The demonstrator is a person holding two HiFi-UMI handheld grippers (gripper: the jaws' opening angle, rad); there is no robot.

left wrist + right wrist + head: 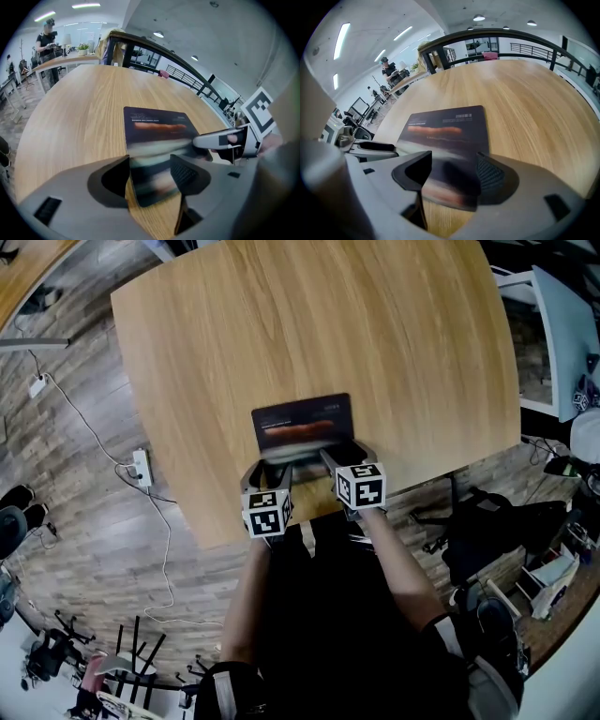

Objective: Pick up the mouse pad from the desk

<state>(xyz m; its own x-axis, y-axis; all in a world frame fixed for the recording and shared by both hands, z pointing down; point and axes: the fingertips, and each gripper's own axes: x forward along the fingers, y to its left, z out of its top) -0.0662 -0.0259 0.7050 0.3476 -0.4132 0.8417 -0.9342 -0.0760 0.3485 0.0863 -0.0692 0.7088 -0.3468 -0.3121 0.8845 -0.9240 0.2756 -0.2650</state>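
A dark mouse pad (305,423) is seen lying on a light wooden desk (319,324), close to the desk's near edge and well apart from its other edges. A reddish streak and small pale print are shown on its top.

The left gripper (267,474) is held over the pad's near left corner, and the right gripper (347,457) over its near right part, the two side by side and both tilted downward. In the left gripper view the jaws are spread wide, and the pad's near corner is seen in the gap between them, not pressed by either. In the right gripper view the jaws are likewise spread wide, with the pad's near edge in the gap, unclamped.

A power strip (142,467) with its cable is seen on the wooden floor left of the desk.
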